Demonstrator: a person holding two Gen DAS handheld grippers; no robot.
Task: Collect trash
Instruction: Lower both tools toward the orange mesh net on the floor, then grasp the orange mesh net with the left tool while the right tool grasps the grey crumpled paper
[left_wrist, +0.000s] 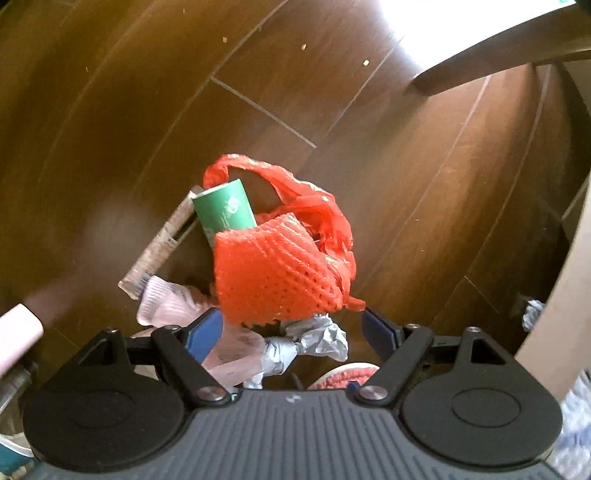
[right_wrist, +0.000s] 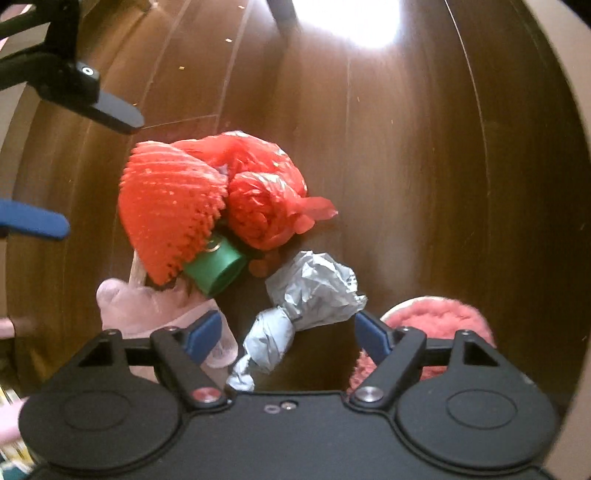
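We hold both grippers, left gripper (left_wrist: 291, 328) and right gripper (right_wrist: 288, 332), fingers spread and gripping nothing, above blurry trash where the red net (left_wrist: 273, 273) half hides a green cup (left_wrist: 225, 210).

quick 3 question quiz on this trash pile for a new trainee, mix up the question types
1. True or false: the green cup stands upright on the wooden floor.
2. What lies between the open fingers of the right gripper? A) the orange foam net B) the crumpled silver wrapper C) the red plastic bag
3. Fill in: the foam net lies partly over the green ____.

Key:
1. False; it lies on its side, partly under the net.
2. B; the pads are not pressing on it.
3. cup
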